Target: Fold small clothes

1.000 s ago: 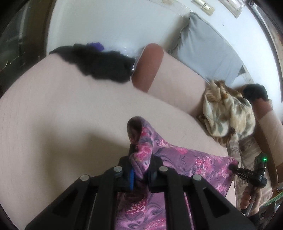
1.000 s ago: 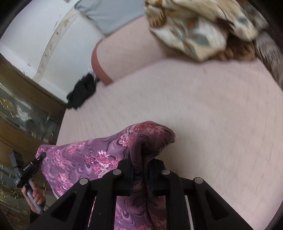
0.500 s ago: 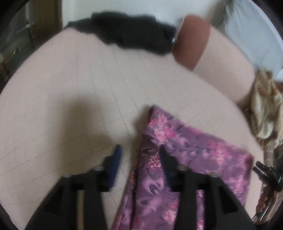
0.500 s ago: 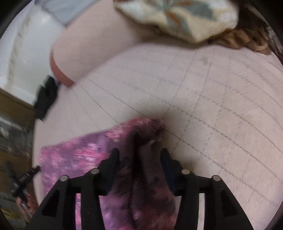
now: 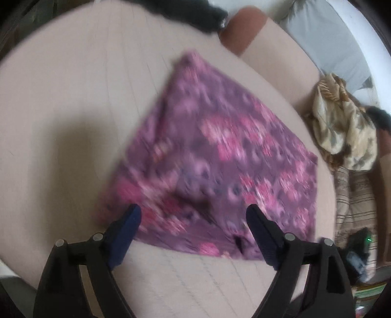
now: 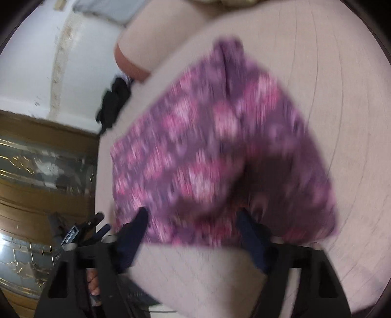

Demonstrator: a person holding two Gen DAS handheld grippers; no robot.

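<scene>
While both frames were smeared with motion blur, the purple floral-print cloth (image 5: 220, 156) could be made out lying spread and fairly flat on the pale pink quilted bed cover (image 5: 61, 110), one corner pointing towards the far bolster. The left gripper (image 5: 193, 217) hung over the cloth's near edge with its dark blue pads (image 5: 129, 220) standing wide apart and opening further; the fabric lay under the gap, but neither pad pressed on it, so it held nothing. From the other camera the right gripper (image 6: 191, 221) sat at the near edge of the same cloth (image 6: 220, 137), its jaws apart and closing a little, a bunched hump of fabric rising just ahead of them. Its pads looked clear of the cloth, though the blur made that hard to judge. A rumpled black garment (image 5: 193, 12) lay at the far edge of the bed beside a pink bolster with a reddish-brown end (image 5: 242, 31), and a crumpled beige patterned cloth (image 5: 344, 132) was heaped to the right, well apart from the purple one.
</scene>
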